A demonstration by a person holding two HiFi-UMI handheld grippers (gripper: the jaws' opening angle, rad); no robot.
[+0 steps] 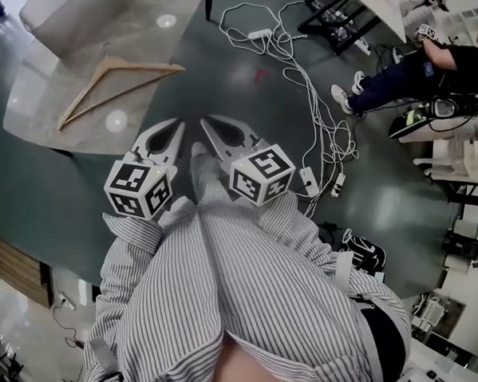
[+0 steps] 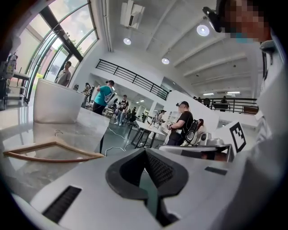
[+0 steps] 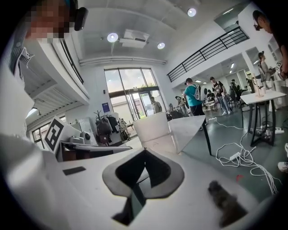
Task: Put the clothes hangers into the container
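Note:
A wooden clothes hanger (image 1: 109, 82) lies flat on the grey marble table (image 1: 36, 104), and beyond it a white container (image 1: 73, 6) stands at the table's far end. Both grippers are held side by side in front of the table's near edge, short of the hanger. My left gripper (image 1: 178, 125) is shut with nothing in it. My right gripper (image 1: 204, 122) is also shut and empty. In the left gripper view the hanger (image 2: 49, 153) lies left of the jaws (image 2: 145, 150), with the container (image 2: 56, 104) behind it. The right gripper view shows its closed jaws (image 3: 144, 151) below the container (image 3: 153, 127).
White cables and power strips (image 1: 308, 94) trail over the dark floor to the right of the table. A seated person (image 1: 437, 69) is at the upper right beside desks and equipment. Other people stand near tables (image 2: 148, 130) further back in the hall.

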